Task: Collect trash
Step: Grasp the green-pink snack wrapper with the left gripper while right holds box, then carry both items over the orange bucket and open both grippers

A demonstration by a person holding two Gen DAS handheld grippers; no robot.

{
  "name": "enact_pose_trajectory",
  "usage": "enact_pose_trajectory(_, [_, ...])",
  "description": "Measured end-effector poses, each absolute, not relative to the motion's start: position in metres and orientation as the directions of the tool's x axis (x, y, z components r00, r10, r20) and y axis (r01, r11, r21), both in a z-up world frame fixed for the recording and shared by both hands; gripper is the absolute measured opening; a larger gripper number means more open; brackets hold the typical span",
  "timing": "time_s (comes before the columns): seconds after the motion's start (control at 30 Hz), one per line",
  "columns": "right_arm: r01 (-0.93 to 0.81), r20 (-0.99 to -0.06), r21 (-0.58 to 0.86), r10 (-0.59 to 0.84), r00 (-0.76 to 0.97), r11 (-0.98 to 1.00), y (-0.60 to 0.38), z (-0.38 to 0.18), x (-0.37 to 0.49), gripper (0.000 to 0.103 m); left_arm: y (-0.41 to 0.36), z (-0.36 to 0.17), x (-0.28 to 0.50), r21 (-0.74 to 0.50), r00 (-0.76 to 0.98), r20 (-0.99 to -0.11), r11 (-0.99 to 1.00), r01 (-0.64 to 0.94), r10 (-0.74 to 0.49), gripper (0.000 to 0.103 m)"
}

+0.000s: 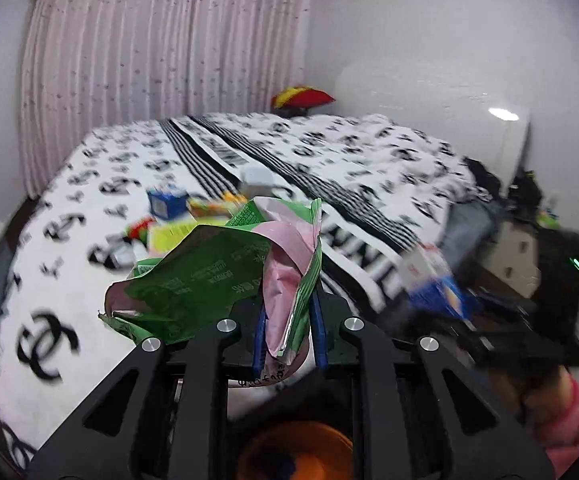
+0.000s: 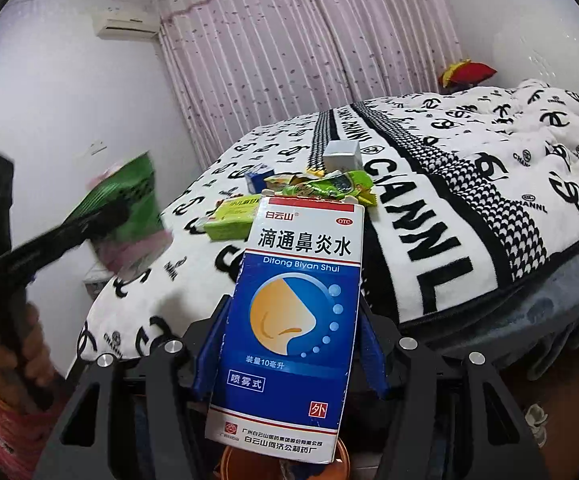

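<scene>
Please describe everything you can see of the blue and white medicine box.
The medicine box is a tall cardboard carton, white at top and bottom, with a blue panel showing an orange nose. It has a red top stripe and a torn upper flap. It stands nearly upright, above the bed's edge, clamped at its sides by the right claw.

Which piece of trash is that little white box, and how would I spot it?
Look at the bed with the black-and-white logo blanket, then the litter heap on its middle. Behind the crumpled green wrappers, farthest from the camera, stands the small white box, the only plain, pale, squarish piece among colourful packets.
</scene>
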State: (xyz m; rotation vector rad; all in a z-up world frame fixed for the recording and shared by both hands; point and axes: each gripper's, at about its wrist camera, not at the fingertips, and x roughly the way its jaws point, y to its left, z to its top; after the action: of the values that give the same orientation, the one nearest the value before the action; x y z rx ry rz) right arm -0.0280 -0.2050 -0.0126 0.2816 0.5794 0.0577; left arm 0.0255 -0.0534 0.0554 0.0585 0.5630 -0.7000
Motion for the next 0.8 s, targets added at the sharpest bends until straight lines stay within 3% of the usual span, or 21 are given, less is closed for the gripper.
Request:
enact_pose_trajectory(0.3, [-0.022,-0.617,0.210,0.150,0.773,0.978,-0.181,-0.037,-0.044,0.057,-0.035,-0.025,-0.017,-0.321,0.433,-0.607,0.704,0.634,-0.667,0.017])
enact_pose_trajectory(0.6, [-0.048,-0.748,0.223,0.203,0.632,0.974,-0.163,-0.099,-0.041,0.057,-0.038,-0.132,-0.018,-0.443,0.247,-0.739,0.729,0.522,-0.627,0.017])
enact_pose_trajectory(0.8, [-0.044,-0.827,0.259,0.245,0.506,0.965,-0.153,-0.150,-0.035,0.057,-0.037,-0.188,-0.011,-0.506,0.139,-0.780,0.747,0.432,-0.610,0.017])
